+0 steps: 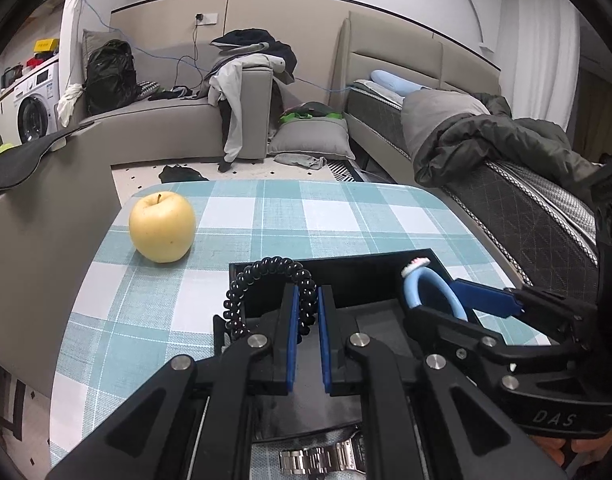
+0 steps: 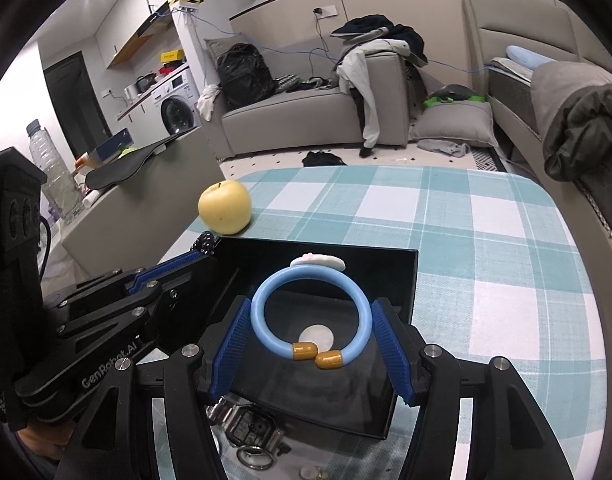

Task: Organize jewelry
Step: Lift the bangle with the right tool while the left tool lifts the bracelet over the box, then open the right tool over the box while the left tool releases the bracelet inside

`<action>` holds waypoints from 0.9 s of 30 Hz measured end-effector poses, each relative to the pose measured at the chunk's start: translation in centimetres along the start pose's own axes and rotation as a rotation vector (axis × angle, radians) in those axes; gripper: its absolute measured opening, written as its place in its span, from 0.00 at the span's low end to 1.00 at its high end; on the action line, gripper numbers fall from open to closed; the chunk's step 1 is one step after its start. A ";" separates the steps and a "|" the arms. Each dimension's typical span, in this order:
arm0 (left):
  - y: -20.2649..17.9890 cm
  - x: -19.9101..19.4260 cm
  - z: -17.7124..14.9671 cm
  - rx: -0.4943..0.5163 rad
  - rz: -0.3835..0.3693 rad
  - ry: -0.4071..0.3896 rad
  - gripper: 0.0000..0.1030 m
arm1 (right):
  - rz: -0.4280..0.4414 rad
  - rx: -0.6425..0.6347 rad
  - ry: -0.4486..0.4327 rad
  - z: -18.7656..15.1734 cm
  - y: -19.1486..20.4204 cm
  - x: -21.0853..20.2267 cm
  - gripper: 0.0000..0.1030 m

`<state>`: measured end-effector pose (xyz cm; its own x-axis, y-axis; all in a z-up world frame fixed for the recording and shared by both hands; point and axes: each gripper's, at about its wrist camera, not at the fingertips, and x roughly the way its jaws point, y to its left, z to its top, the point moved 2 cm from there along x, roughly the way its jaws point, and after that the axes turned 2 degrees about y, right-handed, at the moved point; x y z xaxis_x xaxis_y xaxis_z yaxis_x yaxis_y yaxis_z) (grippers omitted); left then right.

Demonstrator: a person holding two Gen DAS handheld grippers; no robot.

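Note:
My left gripper is shut on a black beaded bracelet and holds it over the left side of the black tray. My right gripper is shut on a light blue bangle with gold end caps and a white charm, held over the tray. The bangle also shows in the left wrist view. A steel digital watch lies on the checked cloth in front of the tray, also seen in the left wrist view. A small metal ring lies beside it.
A yellow apple stands on the teal checked tablecloth left of the tray, near the table's left edge. A few small coins lie near the front. A sofa and a bed lie beyond the table.

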<state>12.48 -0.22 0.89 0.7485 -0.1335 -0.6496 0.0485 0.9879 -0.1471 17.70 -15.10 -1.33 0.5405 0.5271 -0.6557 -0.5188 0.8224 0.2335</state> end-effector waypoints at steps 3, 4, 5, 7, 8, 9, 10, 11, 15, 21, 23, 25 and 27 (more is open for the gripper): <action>-0.1 -0.1 -0.2 0.014 -0.002 0.001 0.05 | -0.001 0.002 -0.001 0.0 0.0 -0.1 0.59; -0.2 0.0 -0.2 0.018 0.000 0.001 0.05 | -0.004 0.000 -0.002 0.0 0.1 -0.1 0.59; -0.2 0.0 -0.3 0.021 0.000 0.003 0.05 | -0.008 -0.002 -0.003 0.0 0.1 -0.1 0.59; -0.2 0.1 -0.4 0.021 0.000 0.007 0.05 | -0.011 -0.005 0.000 -0.1 0.2 0.0 0.59; -0.2 0.1 -0.4 0.020 -0.001 0.009 0.05 | -0.012 -0.005 0.001 -0.1 0.2 0.0 0.59; -0.3 0.1 -0.4 0.022 -0.002 0.009 0.05 | -0.013 -0.005 0.002 -0.1 0.2 0.0 0.59; -0.3 0.1 -0.5 0.026 0.000 0.009 0.05 | -0.013 -0.005 0.004 -0.1 0.1 0.0 0.59; -0.4 0.1 -0.5 0.028 0.000 0.009 0.05 | -0.013 0.000 0.008 -0.1 0.1 0.1 0.59; -0.4 0.2 -0.7 0.029 0.002 0.013 0.05 | -0.012 0.004 0.013 0.1 0.1 0.0 0.59; -0.1 0.4 -0.8 0.014 0.001 0.029 0.05 | -0.024 -0.013 -0.003 0.4 -0.2 -0.6 0.64; 0.0 0.3 -0.7 0.006 -0.023 0.033 0.05 | -0.035 -0.028 -0.025 0.4 -0.2 -1.3 0.68; -0.1 -0.1 -0.7 0.009 -0.034 0.024 0.10 | -0.045 -0.040 -0.041 0.5 -0.4 -2.1 0.72; -0.2 -0.6 -0.6 0.013 -0.049 0.014 0.21 | -0.060 -0.043 -0.057 0.5 -0.6 -2.8 0.80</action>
<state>11.56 -0.42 0.87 0.7356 -0.1831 -0.6523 0.0940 0.9811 -0.1694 16.81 -17.00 0.74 0.6077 0.4899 -0.6250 -0.5121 0.8433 0.1632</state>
